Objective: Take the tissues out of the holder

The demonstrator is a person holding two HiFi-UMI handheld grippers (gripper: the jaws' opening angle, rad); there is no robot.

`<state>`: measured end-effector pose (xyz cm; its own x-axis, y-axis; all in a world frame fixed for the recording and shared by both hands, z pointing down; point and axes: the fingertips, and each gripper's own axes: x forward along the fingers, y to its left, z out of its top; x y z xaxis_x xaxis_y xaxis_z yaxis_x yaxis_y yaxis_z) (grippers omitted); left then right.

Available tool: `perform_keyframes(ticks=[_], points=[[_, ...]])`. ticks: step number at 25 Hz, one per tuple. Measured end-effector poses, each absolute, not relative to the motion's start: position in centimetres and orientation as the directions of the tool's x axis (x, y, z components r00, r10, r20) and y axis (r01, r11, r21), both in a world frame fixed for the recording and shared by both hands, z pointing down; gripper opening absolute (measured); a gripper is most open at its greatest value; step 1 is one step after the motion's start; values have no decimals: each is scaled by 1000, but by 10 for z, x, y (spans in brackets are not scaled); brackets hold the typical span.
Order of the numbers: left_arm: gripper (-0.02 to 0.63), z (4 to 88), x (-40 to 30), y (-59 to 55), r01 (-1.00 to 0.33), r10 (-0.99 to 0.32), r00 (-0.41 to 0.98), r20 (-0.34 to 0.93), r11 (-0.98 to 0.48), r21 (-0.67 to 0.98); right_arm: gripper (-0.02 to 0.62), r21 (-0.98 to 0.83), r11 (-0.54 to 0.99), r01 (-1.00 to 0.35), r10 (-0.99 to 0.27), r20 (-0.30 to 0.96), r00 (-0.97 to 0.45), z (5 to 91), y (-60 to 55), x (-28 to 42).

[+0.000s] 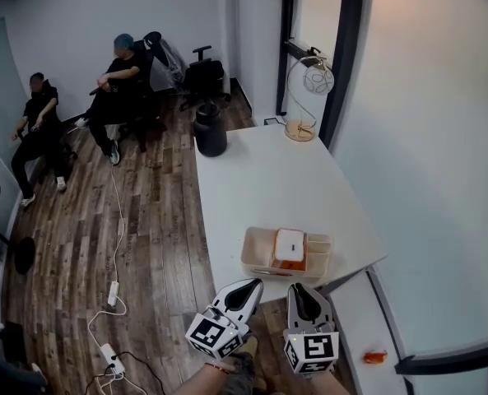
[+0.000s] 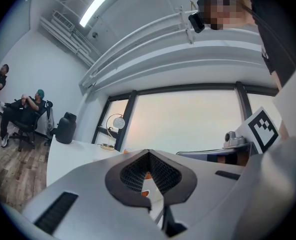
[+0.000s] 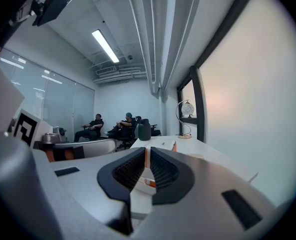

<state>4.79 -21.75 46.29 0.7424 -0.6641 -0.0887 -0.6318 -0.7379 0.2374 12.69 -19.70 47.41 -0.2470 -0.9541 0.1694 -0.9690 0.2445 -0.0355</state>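
Note:
A beige holder (image 1: 316, 262) stands near the front edge of the white table (image 1: 268, 179). A white tissue pack with an orange base (image 1: 290, 245) sits upright inside it. Both grippers hover just in front of the table edge, short of the holder. My left gripper (image 1: 252, 285) is shut with nothing in it, and its jaws meet at the tip (image 2: 148, 153) in the left gripper view. My right gripper (image 1: 299, 289) is also shut and empty (image 3: 148, 150), pointing along the table at the tissue pack (image 3: 163, 145).
A black canister (image 1: 210, 129) and a gold arched lamp stand (image 1: 302, 97) sit at the table's far end. Two people sit on chairs (image 1: 79, 105) at the back left. Cables and a power strip (image 1: 112, 295) lie on the wooden floor. A small orange object (image 1: 374, 356) lies at lower right.

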Motion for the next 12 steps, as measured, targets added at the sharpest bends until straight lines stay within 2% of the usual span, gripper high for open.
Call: perform_keyframes(ticks=[1,3,5,9,12], points=[[2,463,47,-223,-632,-665,742,-87,-737,240,12,-32,235,-971,-955,179,-237,476,-204,129],[2,466,46,-232,-630,-663,744,-85,-738,243,77,-32,225,-974,-954,197,-227,478,-215,131],[2,468,46,-241,-628,-661,746,-85,-739,245,115,-37,220,-975,-952,209,-223,481,-224,131],[2,470,47,-255,-622,-656,750,-86,-743,246,154,-46,216,-975,-949,226,-221,485,-241,130],[2,474,47,-263,-619,-654,752,-83,-743,254,209,-46,201,-978,-949,238,-207,487,-251,129]])
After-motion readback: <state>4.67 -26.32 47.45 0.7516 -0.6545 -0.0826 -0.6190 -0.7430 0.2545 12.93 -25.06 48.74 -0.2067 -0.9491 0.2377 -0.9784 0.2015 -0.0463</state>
